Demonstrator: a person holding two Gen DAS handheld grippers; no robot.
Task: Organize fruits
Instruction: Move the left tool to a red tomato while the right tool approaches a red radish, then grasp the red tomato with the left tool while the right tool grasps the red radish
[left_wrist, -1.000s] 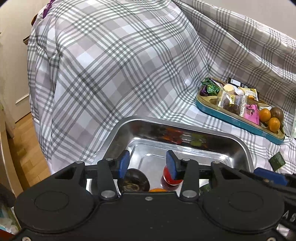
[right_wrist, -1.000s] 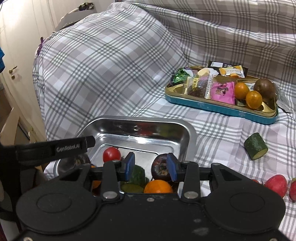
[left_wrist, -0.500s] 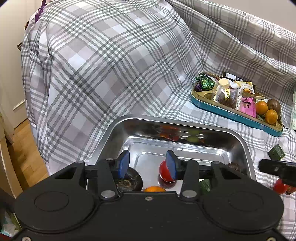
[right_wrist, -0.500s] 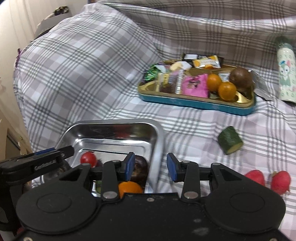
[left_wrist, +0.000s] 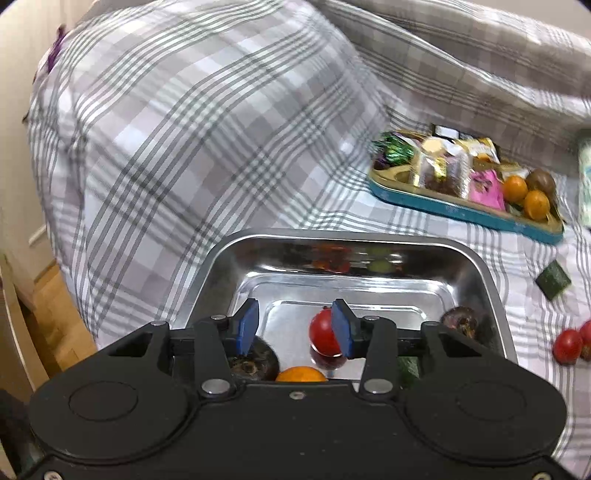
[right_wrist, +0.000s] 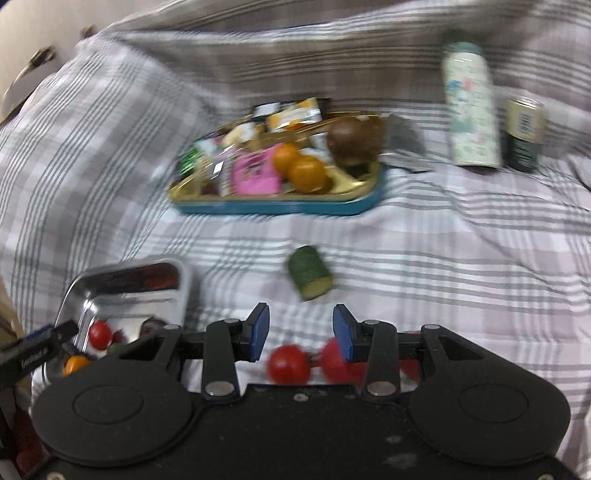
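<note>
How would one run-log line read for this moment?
left gripper: open, above steel tray | right gripper: open, empty, near red tomato on cloth | cucumber piece: loose on cloth

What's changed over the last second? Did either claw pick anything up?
The right claw swung away from the steel tray to above the red tomatoes on the checked cloth; its jaws show a gap with nothing between them. The left claw stayed over the tray, open and empty. Tray fruit, cucumber piece and snack tin are unmoved.
</note>
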